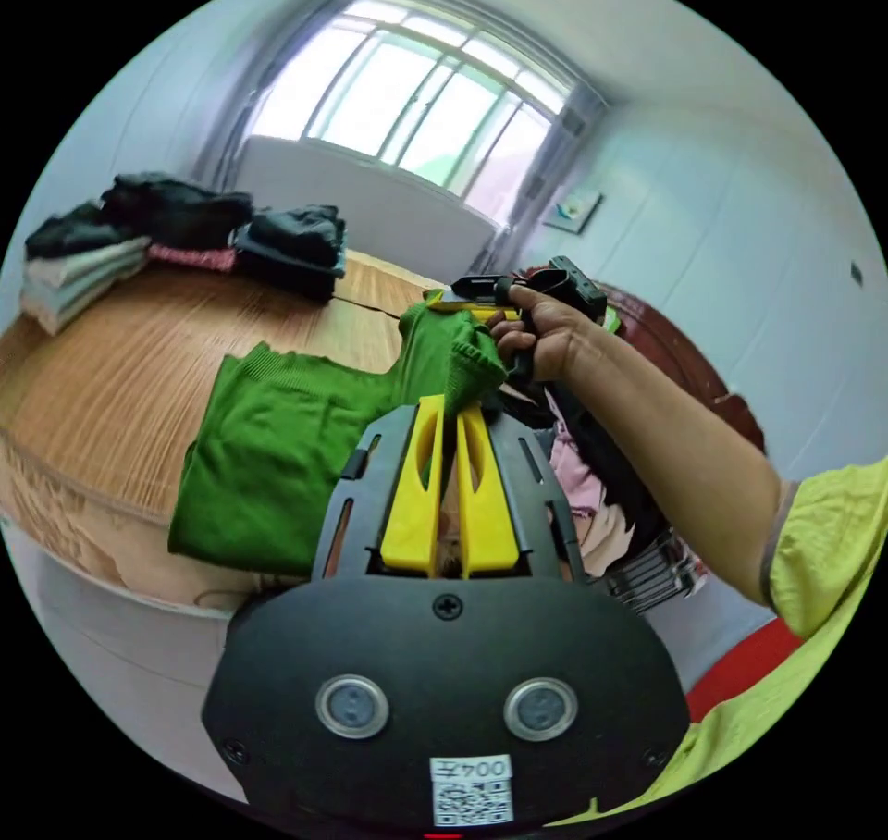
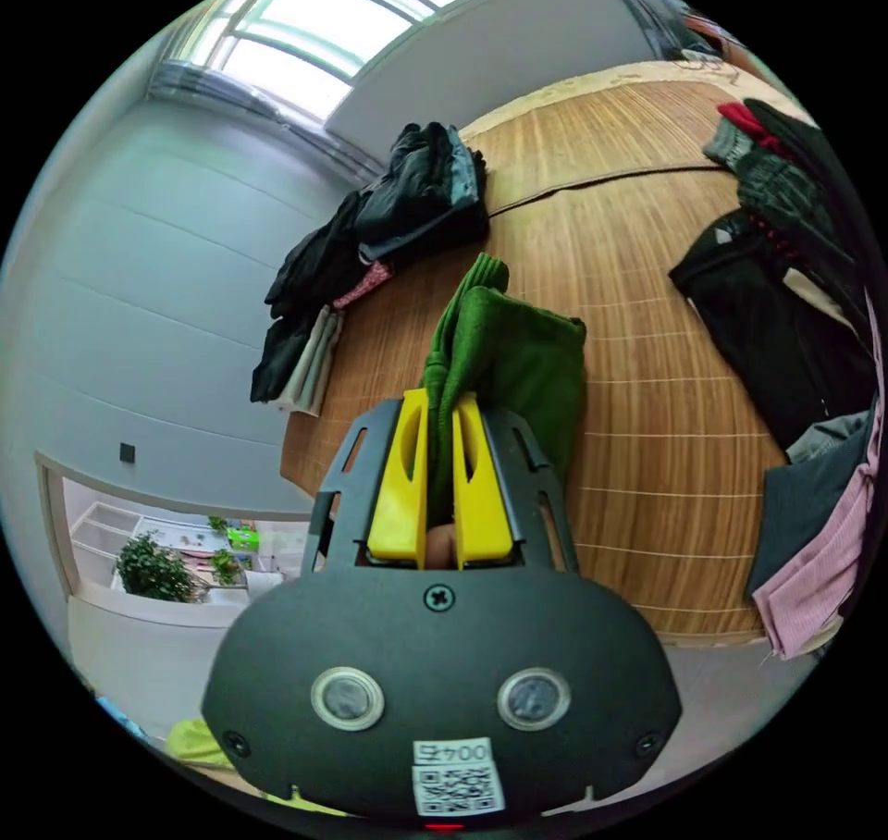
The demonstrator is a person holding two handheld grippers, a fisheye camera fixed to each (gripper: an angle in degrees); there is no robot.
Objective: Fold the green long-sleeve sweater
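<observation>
The green sweater [image 1: 277, 451] lies partly folded on the wooden table [image 1: 111, 368], with one end lifted off it. My left gripper [image 1: 450, 410] is shut on a ribbed cuff of the sweater, which hangs bunched above its yellow jaws. Beyond it a hand holds the right gripper [image 1: 481, 302], also shut on green cloth. In the right gripper view, my right gripper [image 2: 440, 405] is shut on a gathered fold of the sweater [image 2: 518, 359], which trails from the jaws down onto the table [image 2: 647, 340].
Stacks of folded dark, white and pink clothes [image 1: 139, 229] sit at the table's far side near the window. A loose heap of dark and pink garments [image 2: 805, 322] lies along another edge. A person's arm in a yellow sleeve [image 1: 814, 544] reaches in from the right.
</observation>
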